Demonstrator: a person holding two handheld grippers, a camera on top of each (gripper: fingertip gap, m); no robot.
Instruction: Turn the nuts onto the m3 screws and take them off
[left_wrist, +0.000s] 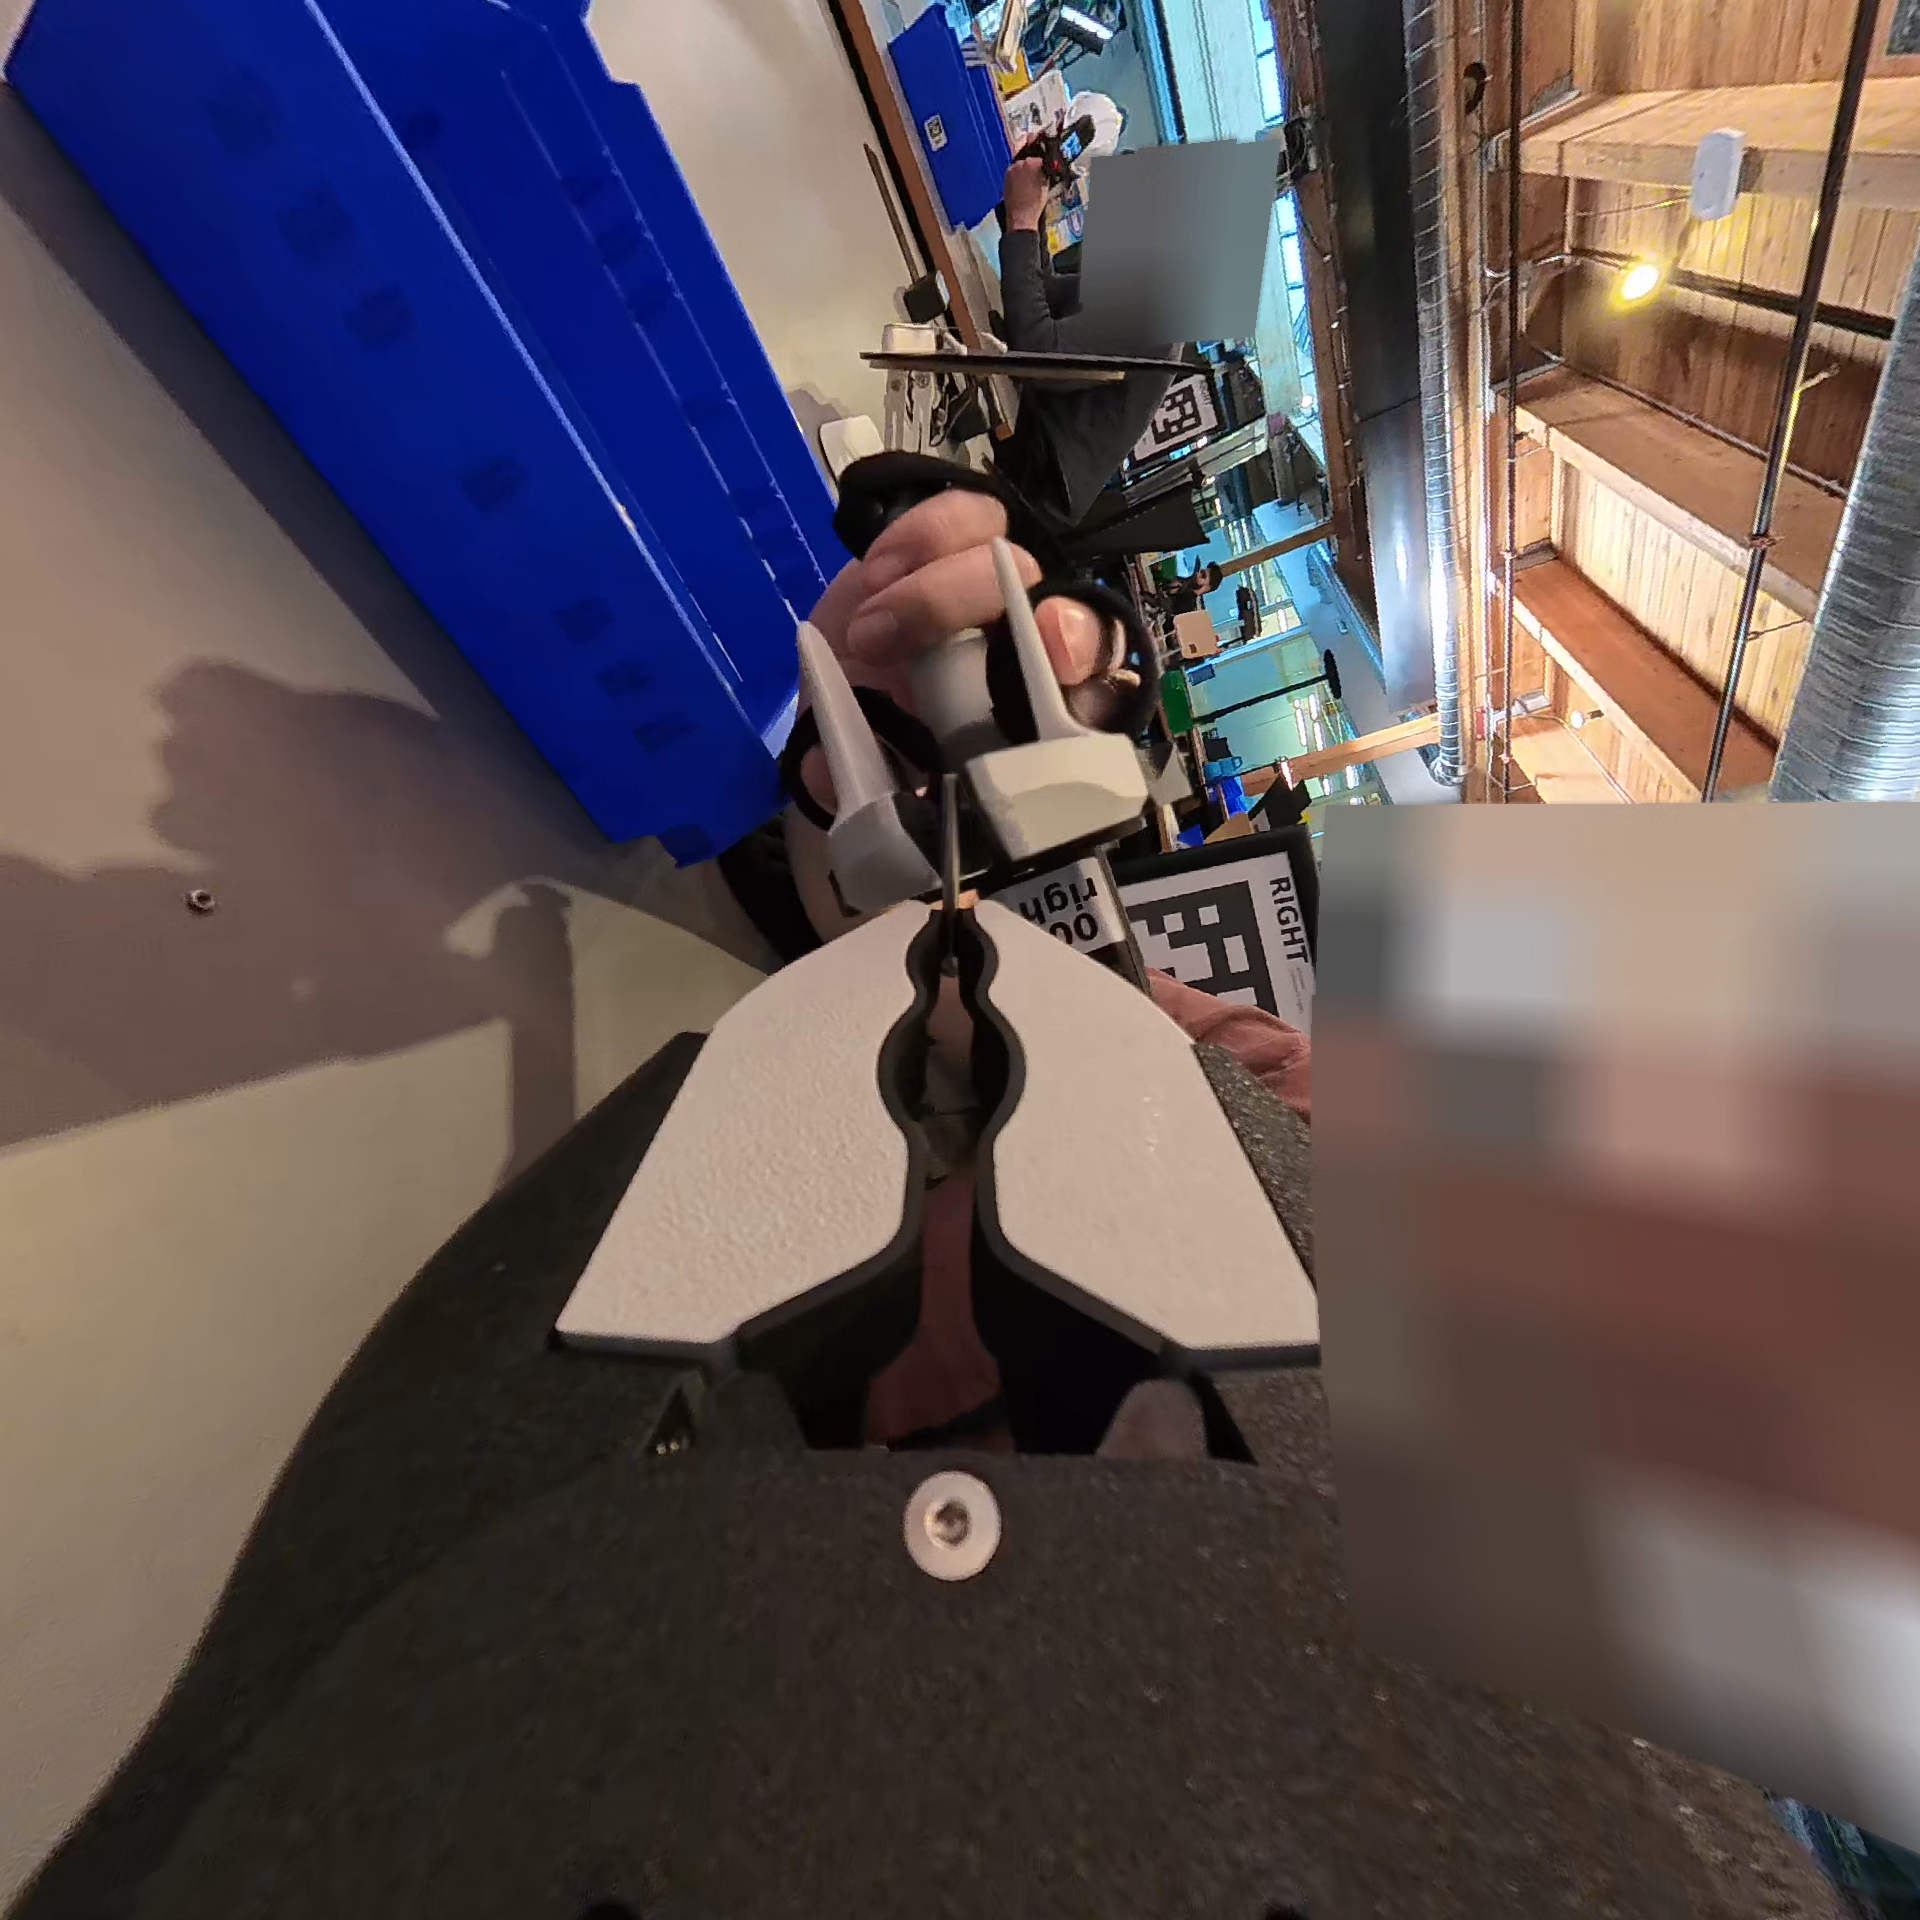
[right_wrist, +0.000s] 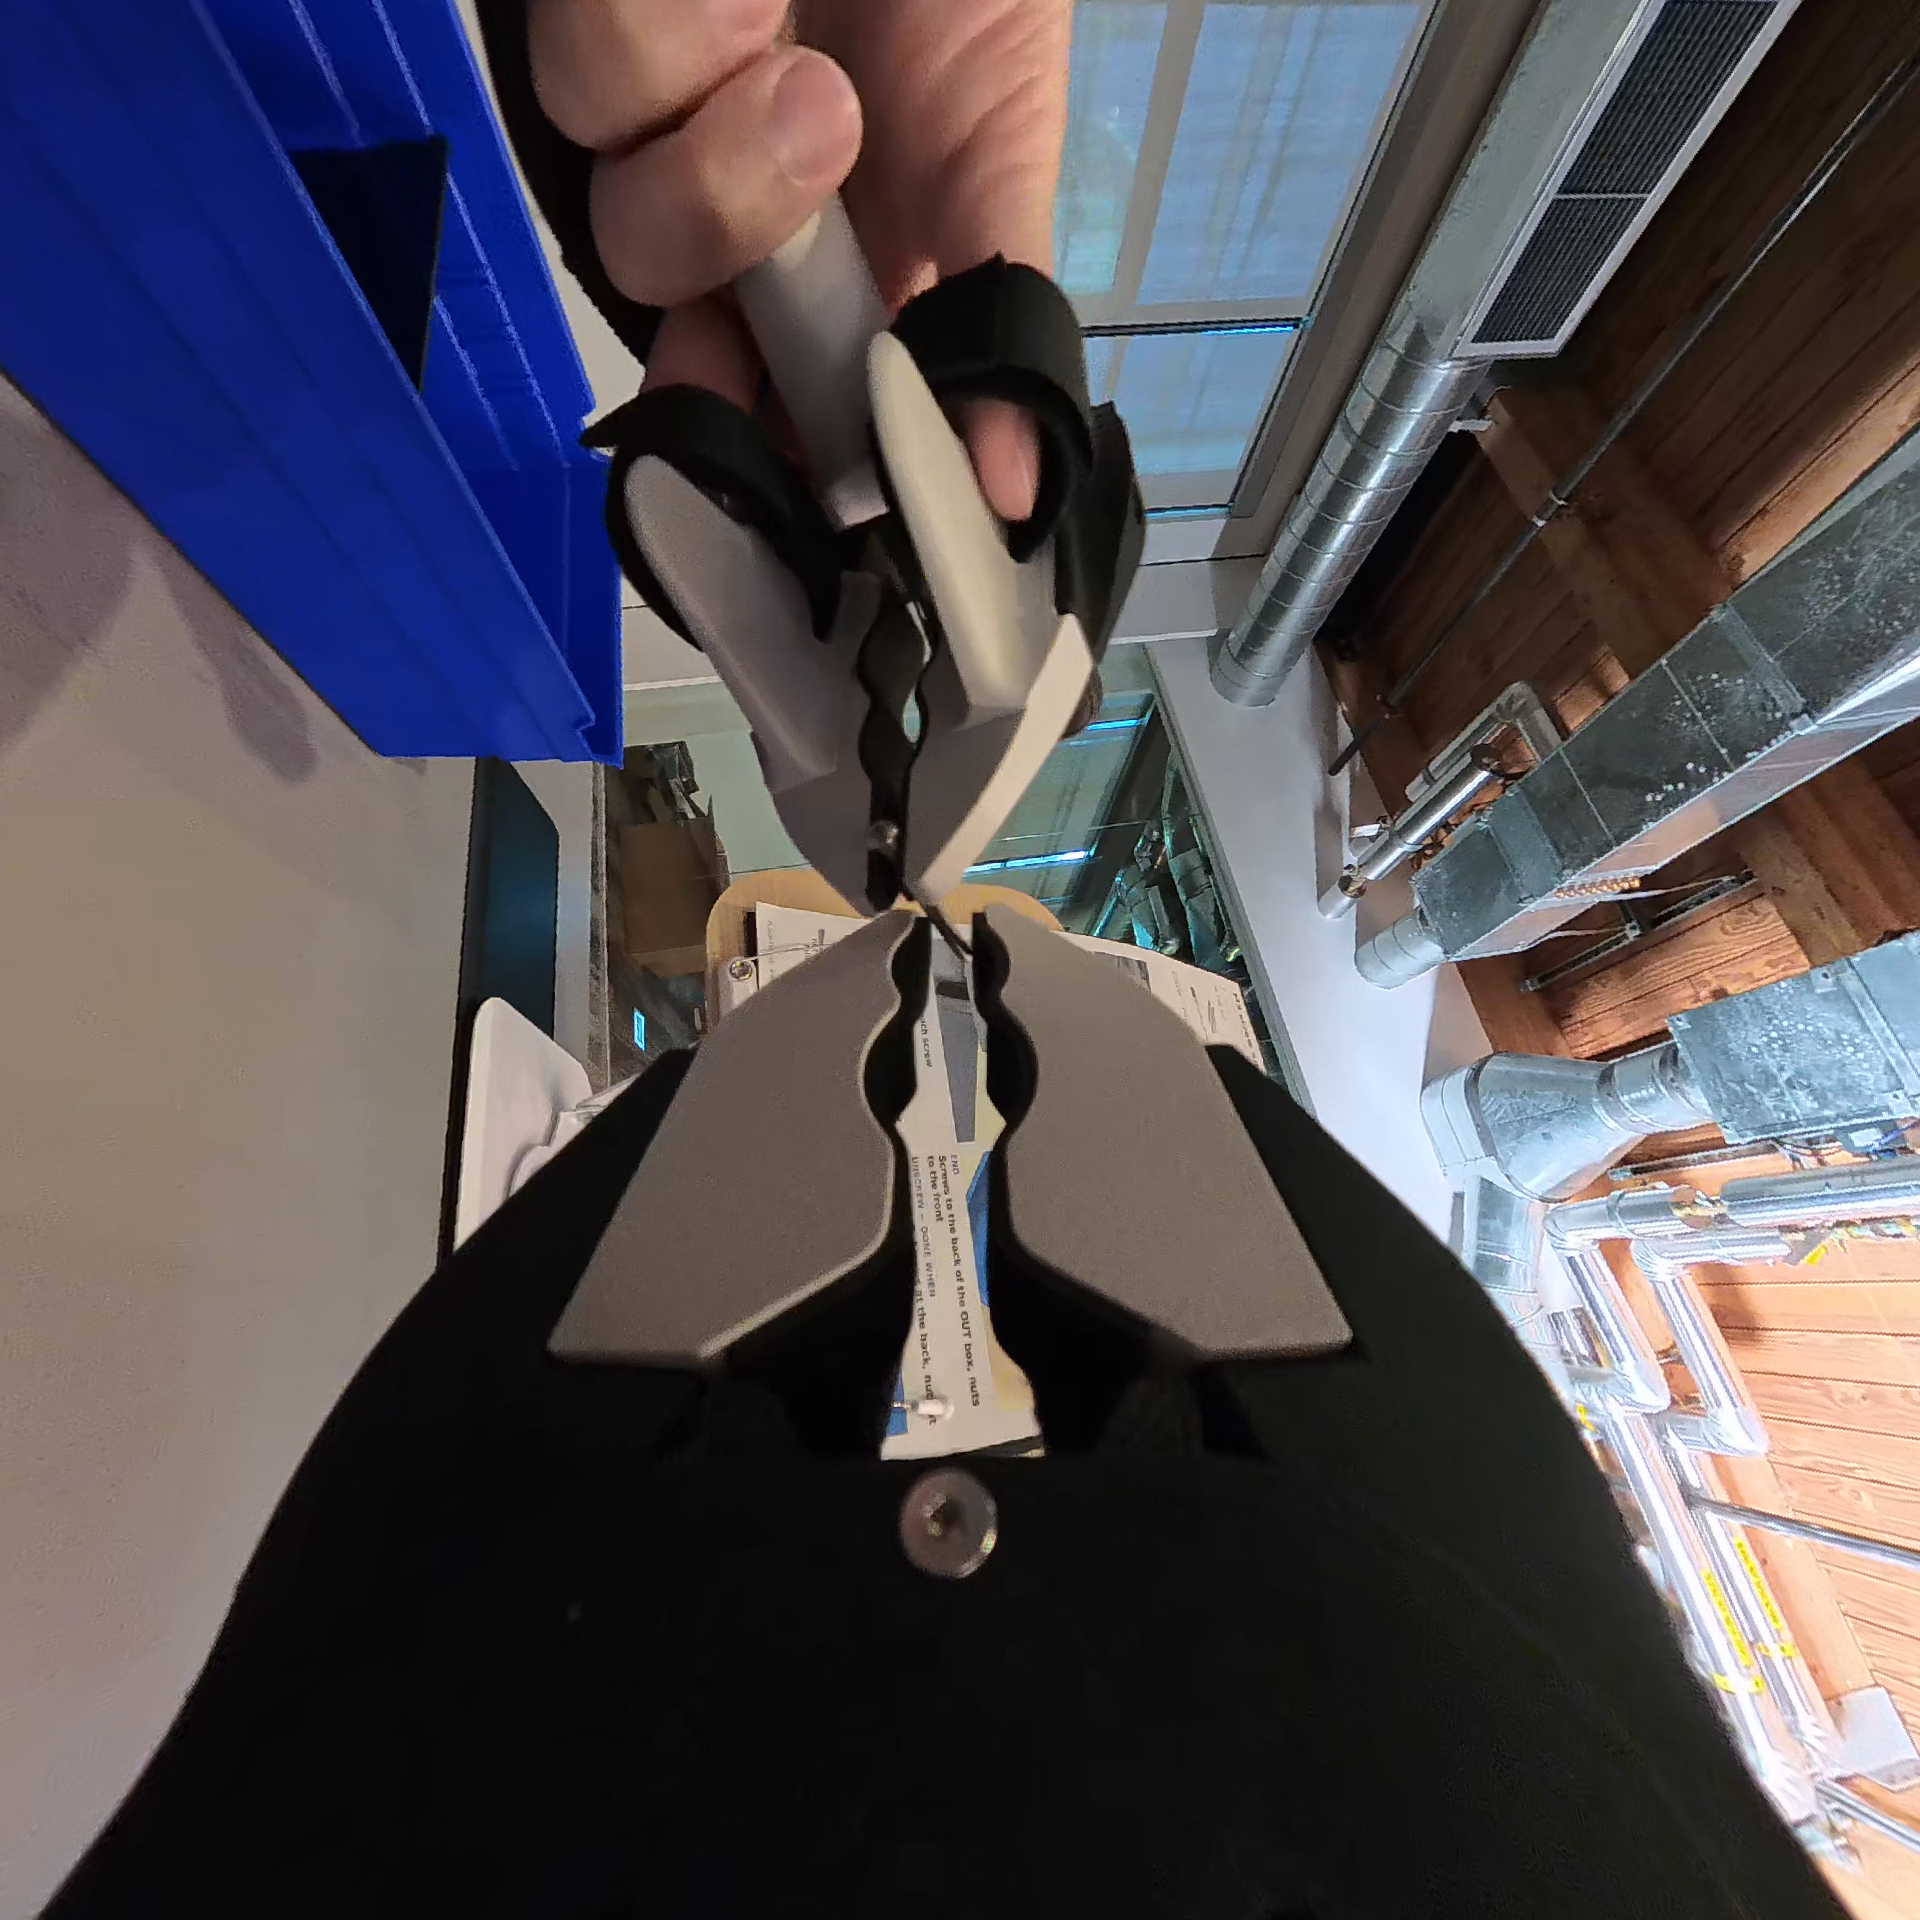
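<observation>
Held tip to tip in mid-air, both grippers on one thin m3 screw (left_wrist: 952, 847), beside the blue bins (left_wrist: 416, 364).

Left gripper (left_wrist: 954, 920) closed almost fully, tips pinching the near end of the dark screw shaft; rest of the shaft reached straight ahead into the right gripper (left_wrist: 940, 831). From the other side, right gripper (right_wrist: 948, 920) narrowed to a slim gap around a dark sliver, grip itself too small to confirm. Just beyond those tips, left gripper (right_wrist: 896, 873) pinched shut, with a small silvery piece, probably the nut (right_wrist: 884, 831) or the screw head, lodged between its fingers. Judged mid-task: turning under way, direction and thread engagement impossible to tell; one loose nut (left_wrist: 198, 900) lay far off to the left on the grey table (left_wrist: 156, 1195), apparently yet to be handled.
</observation>
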